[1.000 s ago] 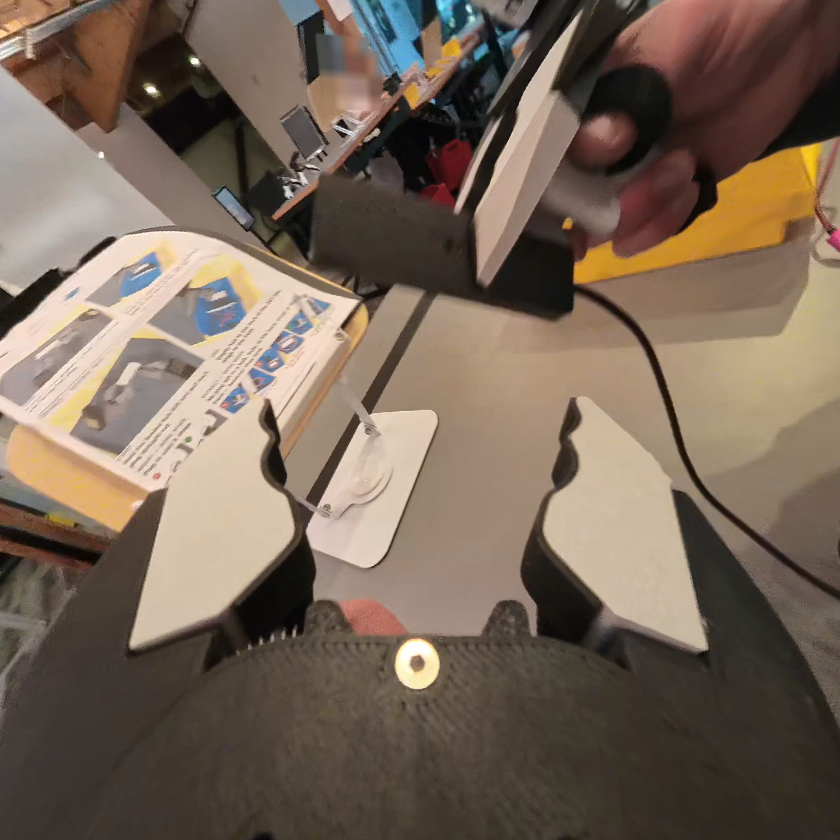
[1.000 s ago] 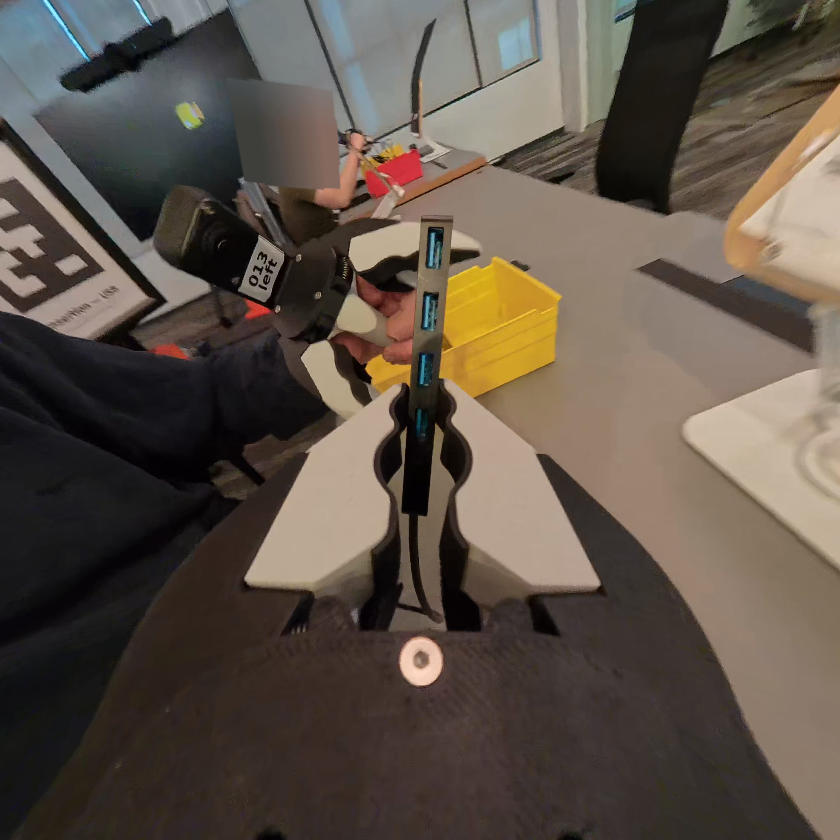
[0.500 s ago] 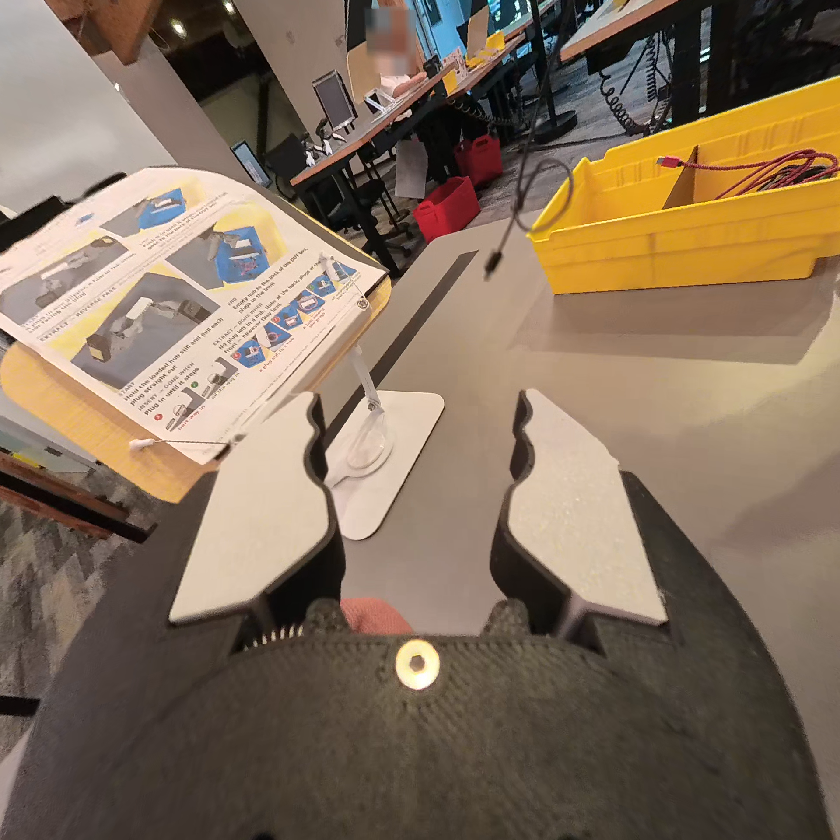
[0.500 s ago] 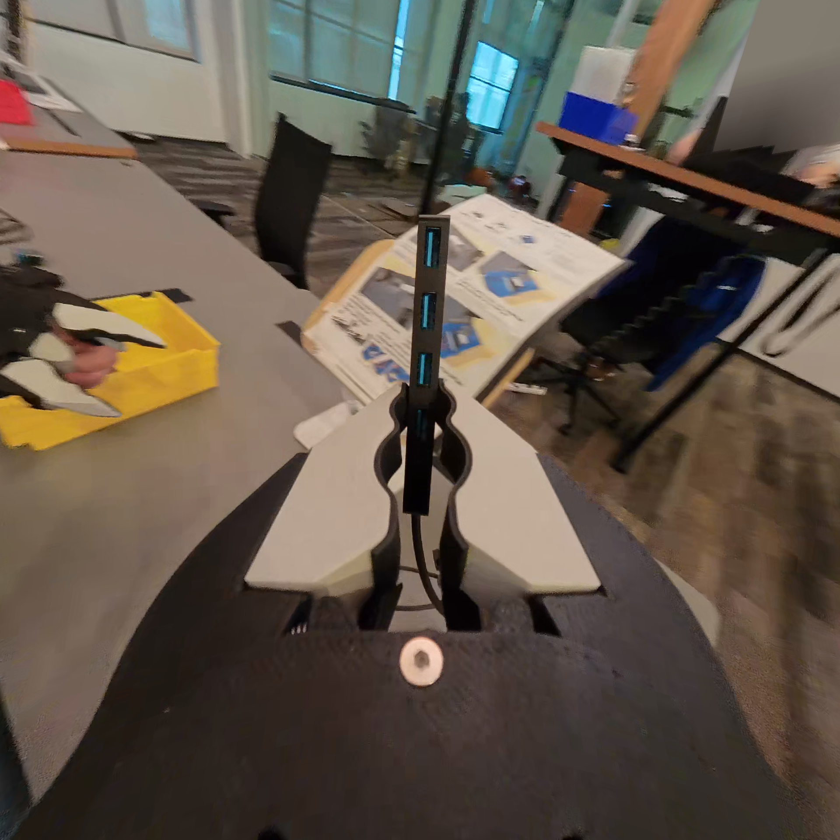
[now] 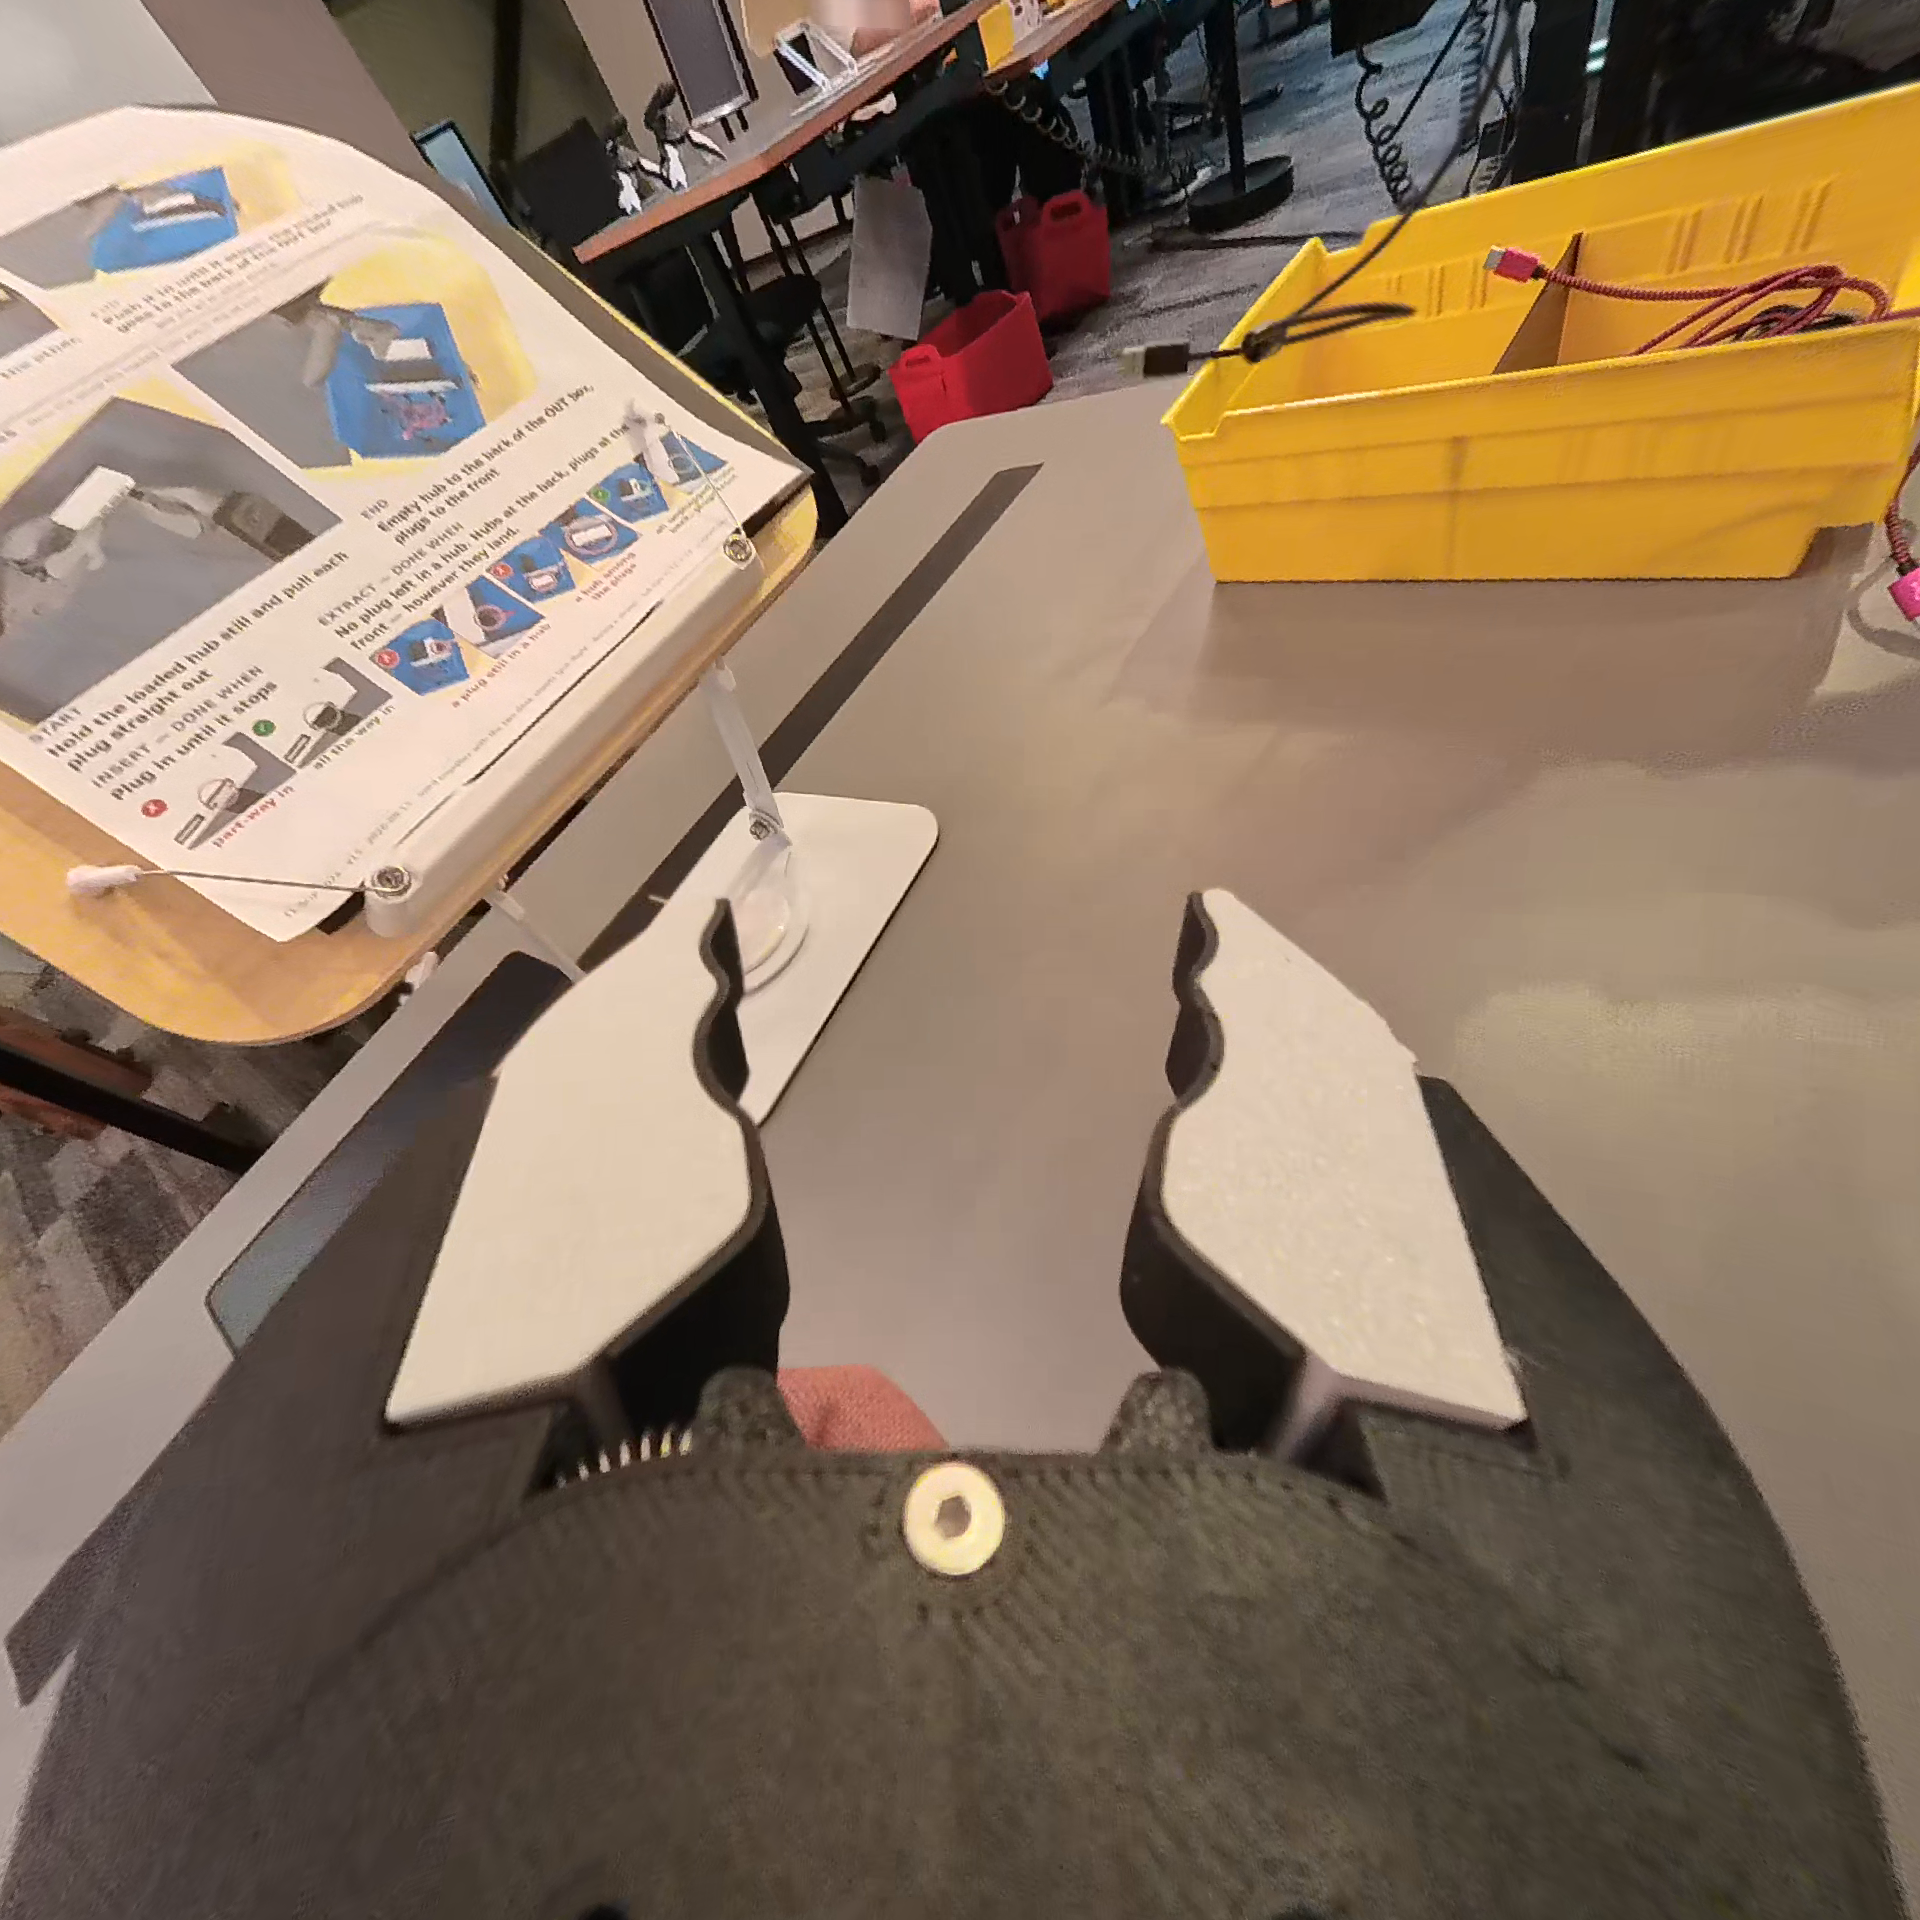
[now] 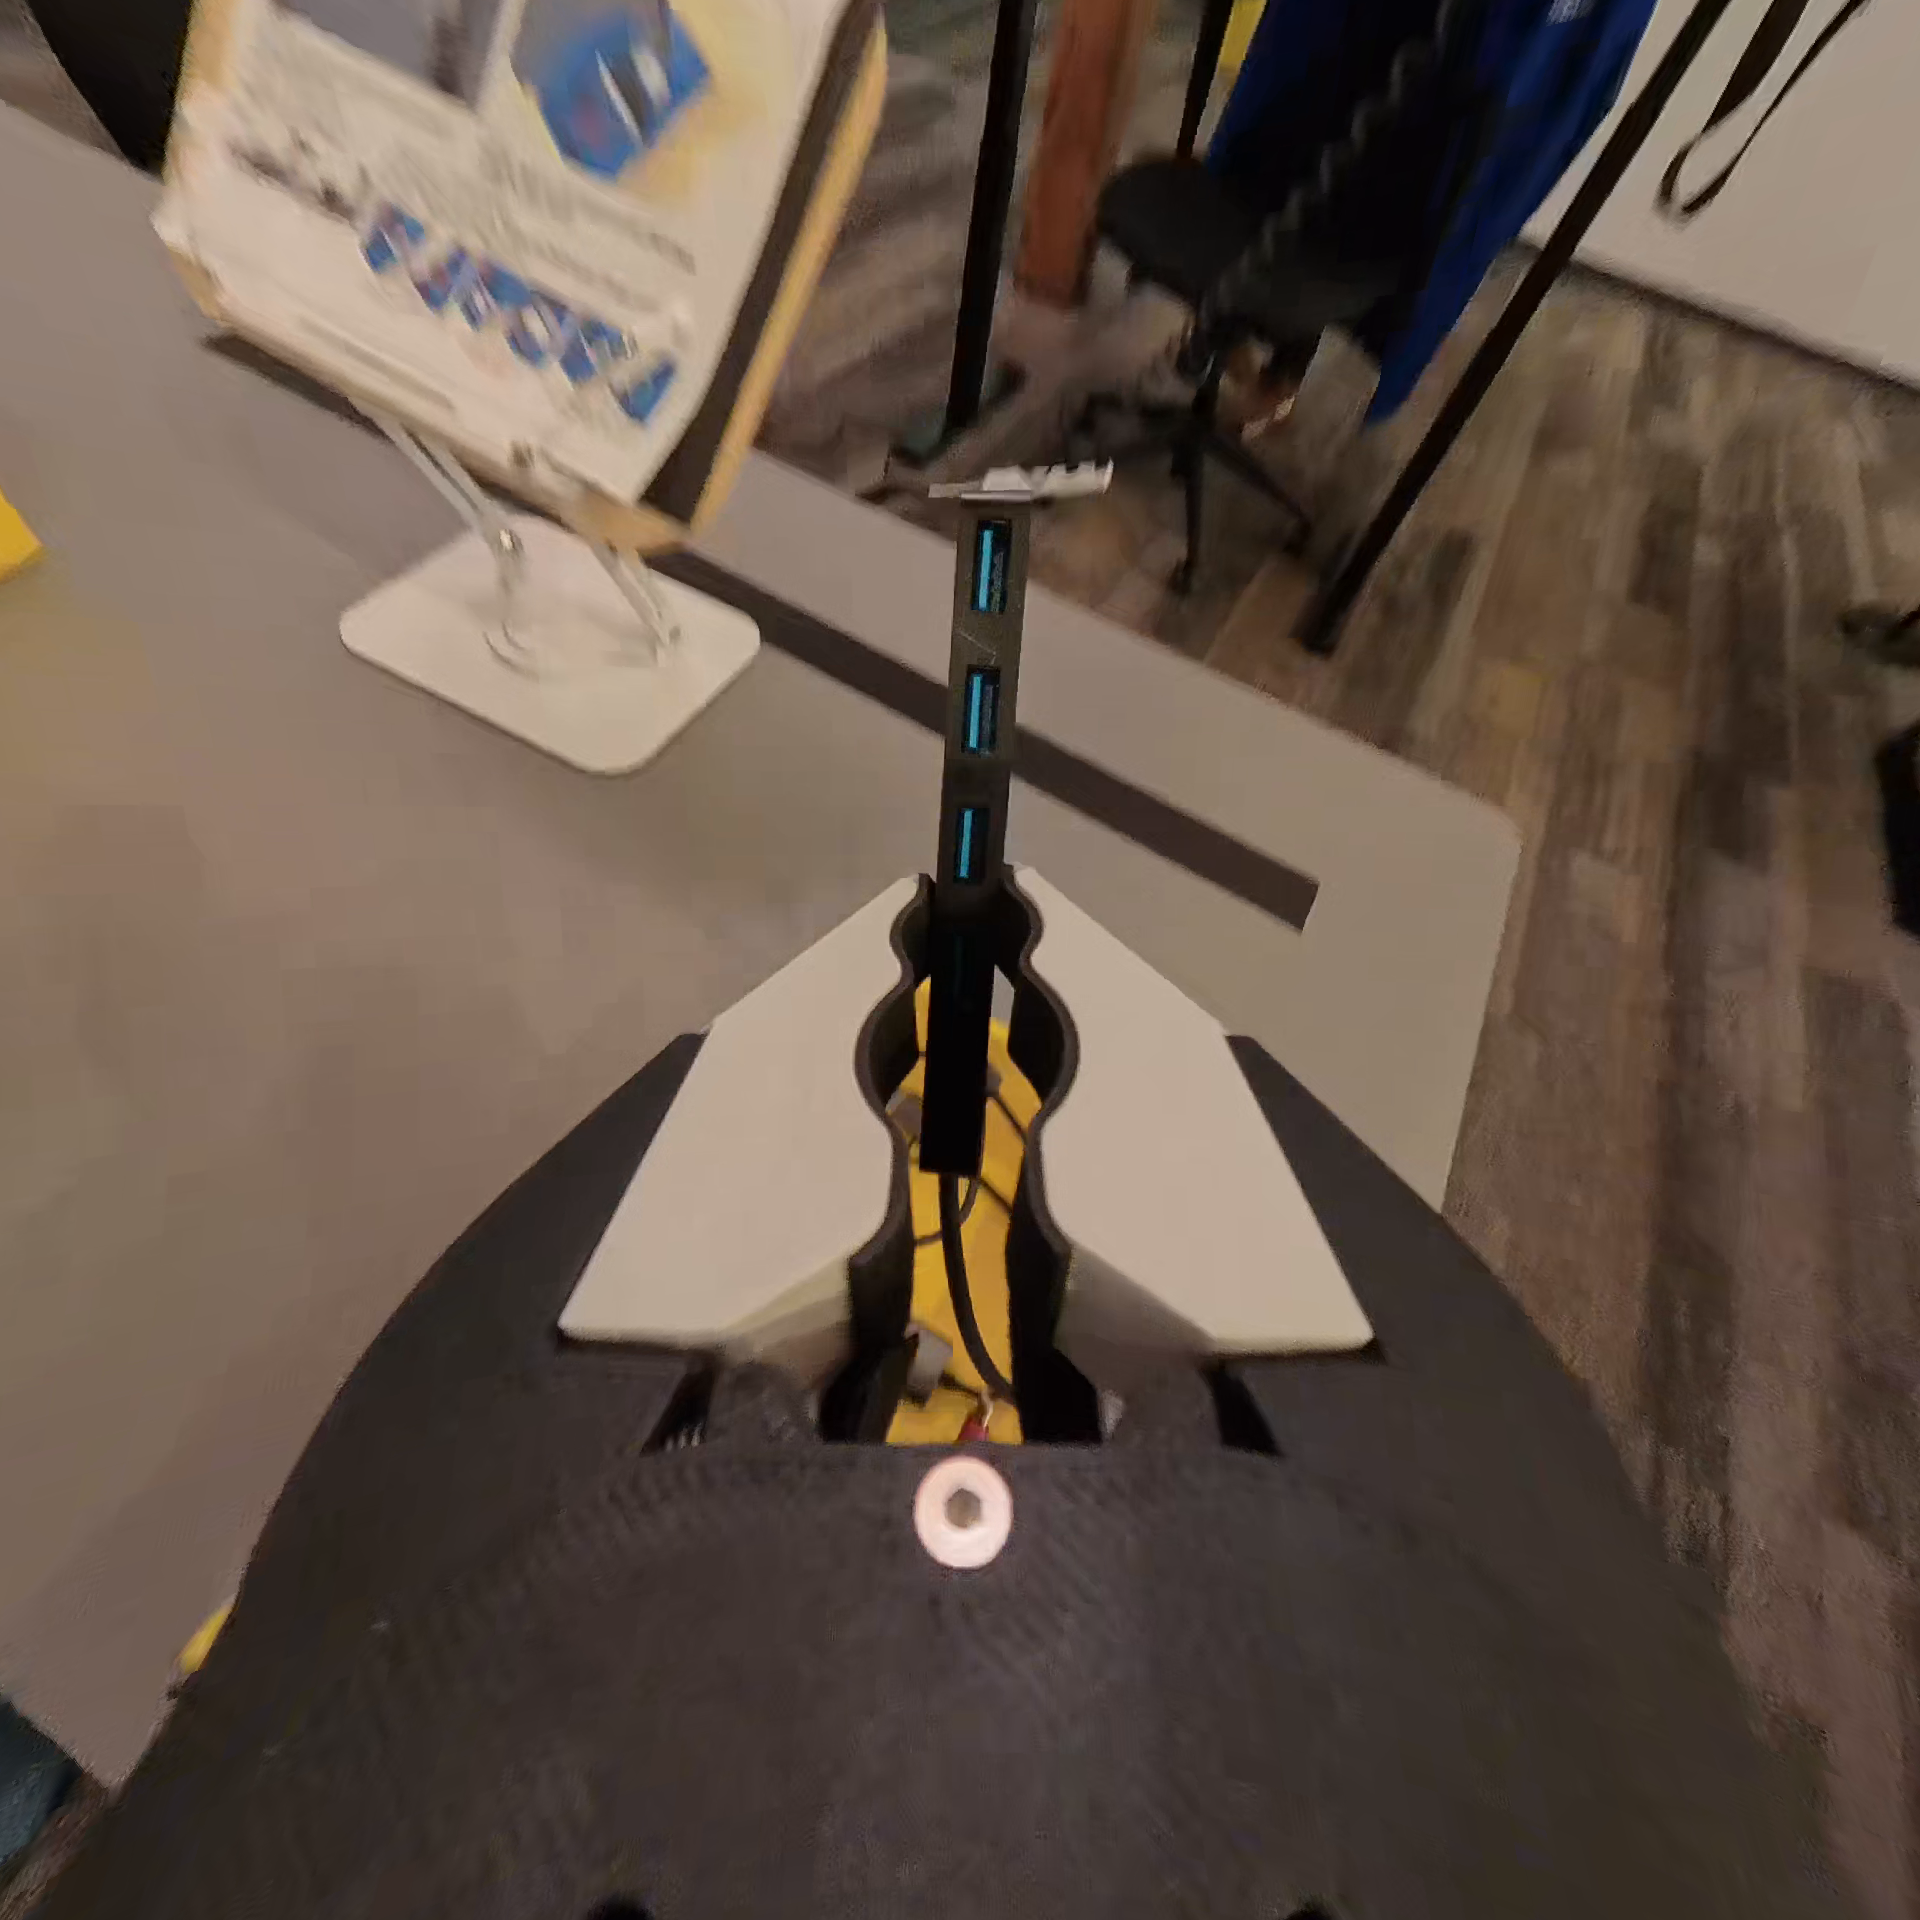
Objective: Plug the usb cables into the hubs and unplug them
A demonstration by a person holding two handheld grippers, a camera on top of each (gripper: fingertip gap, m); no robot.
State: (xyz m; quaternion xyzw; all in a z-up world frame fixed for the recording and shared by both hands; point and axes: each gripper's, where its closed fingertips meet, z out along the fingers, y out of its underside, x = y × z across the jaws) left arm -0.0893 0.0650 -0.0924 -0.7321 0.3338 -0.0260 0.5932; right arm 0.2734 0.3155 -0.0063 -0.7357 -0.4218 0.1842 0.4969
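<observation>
Two grippers, two very different jobs right now. The right gripper [image 6: 961, 914] is pinching the black USB hub [image 6: 971, 790] at its lower end, and the hub's long axis runs straight ahead to twelve o'clock, three blue ports showing above the jaws, all empty. Its own black lead trails back between the fingers, with something yellow beneath.

The left gripper [image 5: 956, 997] is spread wide and carrying nothing, hovering over bare grey counter [image 5: 1351, 831]. The cables lie up at one to two o'clock from it: a red braided cable [image 5: 1766, 307] coiled in the yellow bin [image 5: 1507, 457], and a thin black cable [image 5: 1309, 322] draped over the bin's near corner with its plug [image 5: 1158, 361] hanging just outside. A pink plug [image 5: 1907, 597] peeks in at the right edge.

So the empty left gripper looks like the one to go for a plug, likely that black one, nearest and clear of the bin. The instruction stand [image 5: 810, 914] sits at eleven o'clock, out of the way.
</observation>
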